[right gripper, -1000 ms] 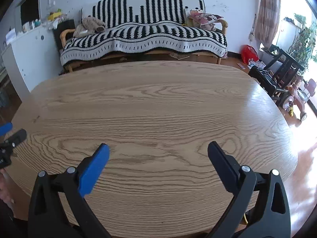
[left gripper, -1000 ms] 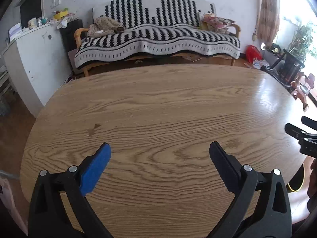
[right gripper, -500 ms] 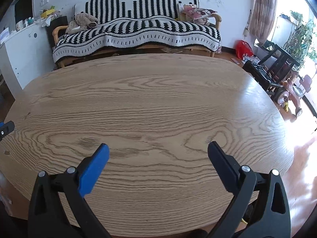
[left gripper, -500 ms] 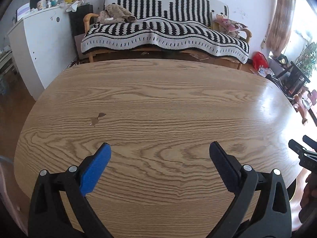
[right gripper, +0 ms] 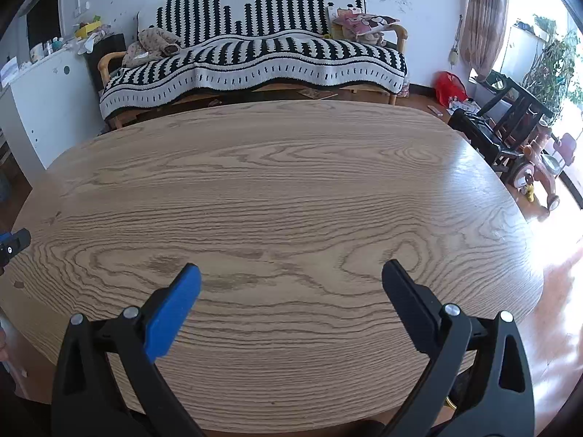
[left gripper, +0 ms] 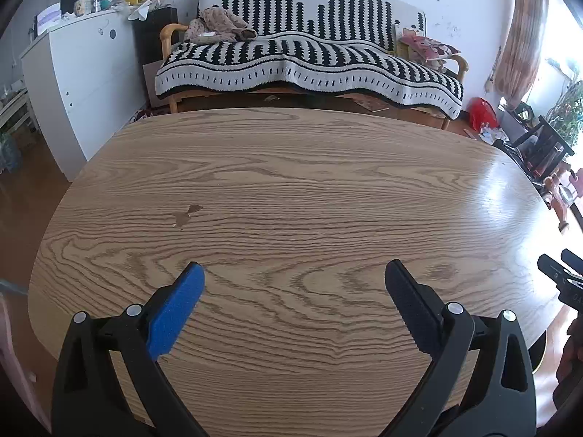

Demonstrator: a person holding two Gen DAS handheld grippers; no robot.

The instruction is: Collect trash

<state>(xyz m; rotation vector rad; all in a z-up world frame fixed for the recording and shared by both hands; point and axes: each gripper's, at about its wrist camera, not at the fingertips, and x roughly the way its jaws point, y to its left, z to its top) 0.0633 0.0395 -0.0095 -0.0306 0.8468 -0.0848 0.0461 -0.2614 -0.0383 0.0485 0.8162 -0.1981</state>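
No trash shows on the wooden table (left gripper: 291,189) in either view. My left gripper (left gripper: 293,273) hangs open above the table's near edge, one blue pad and one black pad spread wide with nothing between them. My right gripper (right gripper: 289,273) is open the same way over the near edge of the table (right gripper: 291,189), empty. The tip of my right gripper (left gripper: 561,276) pokes in at the right edge of the left wrist view. At the left edge of the right wrist view the left gripper (right gripper: 12,245) just shows. A small dark stain (left gripper: 186,215) marks the tabletop.
Behind the table stands a sofa (left gripper: 306,62) under a black-and-white striped blanket, with a stuffed toy (left gripper: 218,25) and cushions (left gripper: 426,43) on it. A white cabinet (left gripper: 83,80) stands at the left. A red bag (left gripper: 481,116), dark chairs (right gripper: 510,123) and a ride-on toy (right gripper: 535,174) crowd the floor at the right.
Both grippers stay open and empty. Both views have tilted so the sofa sits higher and the table fills more of the frame; the left camera has swung slightly leftward across the table.
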